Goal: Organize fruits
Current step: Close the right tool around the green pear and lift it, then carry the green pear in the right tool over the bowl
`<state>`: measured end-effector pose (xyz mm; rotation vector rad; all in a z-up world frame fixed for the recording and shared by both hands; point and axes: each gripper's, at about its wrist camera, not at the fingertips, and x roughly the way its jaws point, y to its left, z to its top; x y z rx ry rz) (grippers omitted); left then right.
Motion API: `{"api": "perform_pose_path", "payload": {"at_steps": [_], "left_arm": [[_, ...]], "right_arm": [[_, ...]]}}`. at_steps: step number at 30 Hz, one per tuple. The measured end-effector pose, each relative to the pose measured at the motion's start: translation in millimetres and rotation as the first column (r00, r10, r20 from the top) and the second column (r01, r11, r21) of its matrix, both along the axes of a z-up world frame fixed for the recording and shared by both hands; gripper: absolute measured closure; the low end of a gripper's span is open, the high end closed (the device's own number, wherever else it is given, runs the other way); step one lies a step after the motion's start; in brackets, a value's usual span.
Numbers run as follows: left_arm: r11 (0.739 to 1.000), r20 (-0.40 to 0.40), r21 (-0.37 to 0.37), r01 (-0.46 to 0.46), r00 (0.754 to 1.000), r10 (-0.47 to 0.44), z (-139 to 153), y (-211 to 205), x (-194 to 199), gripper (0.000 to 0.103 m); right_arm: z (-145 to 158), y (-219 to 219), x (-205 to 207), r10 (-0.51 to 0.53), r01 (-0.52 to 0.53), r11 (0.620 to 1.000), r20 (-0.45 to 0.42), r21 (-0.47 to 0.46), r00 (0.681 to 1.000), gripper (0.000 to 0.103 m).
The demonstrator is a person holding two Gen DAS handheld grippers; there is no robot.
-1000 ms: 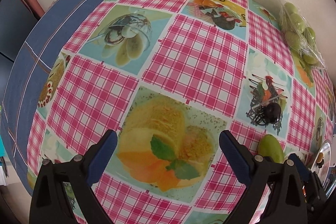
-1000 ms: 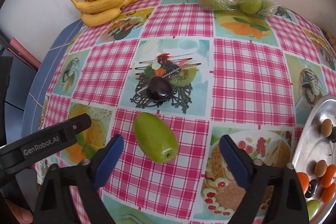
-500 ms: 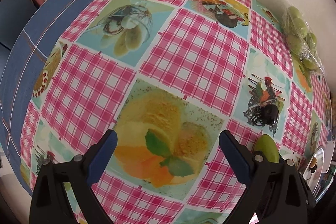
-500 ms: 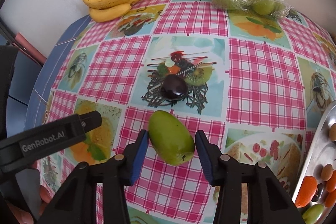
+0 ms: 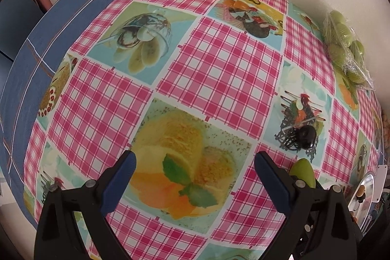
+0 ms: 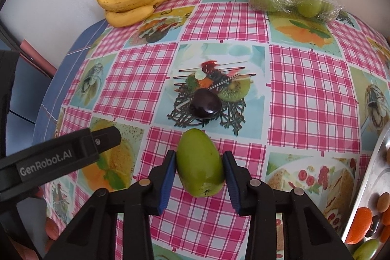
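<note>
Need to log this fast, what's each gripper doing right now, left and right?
Left gripper: open, holding nothing, over the tablecloth.
Right gripper: closed on the green mango.

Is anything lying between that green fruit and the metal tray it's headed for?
Nothing visible. The green fruit sits between the right gripper's jaws; only bare tablecloth lies toward the metal tray.
</note>
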<state>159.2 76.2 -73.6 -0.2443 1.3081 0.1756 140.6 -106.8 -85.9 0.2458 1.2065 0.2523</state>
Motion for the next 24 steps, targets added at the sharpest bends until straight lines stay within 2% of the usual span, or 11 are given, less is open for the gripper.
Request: {"api": "perform_pose_path", "payload": {"at_steps": [13, 22, 24], "left_arm": [[1.000, 0.049, -0.019, 0.006, 0.999, -0.005, 7, -11, 3, 0.006], [0.989, 0.091, -0.061, 0.136, 0.987, -0.130, 9, -57, 17, 0.007], [0.985, 0.094, -0.070, 0.158, 0.984, -0.151, 6, -68, 20, 0.013]], "right_arm": [[0, -30, 2, -0.089, 0.090, 0.995, -0.039, 0.040, 0.995, 0.062], [1, -80, 6, -0.232, 0.236, 0.967, -0.056, 0.096, 0.971, 0.062], [2, -91, 5, -0.256, 0.259, 0.961, -0.050, 0.092, 0.966, 0.062]]}}
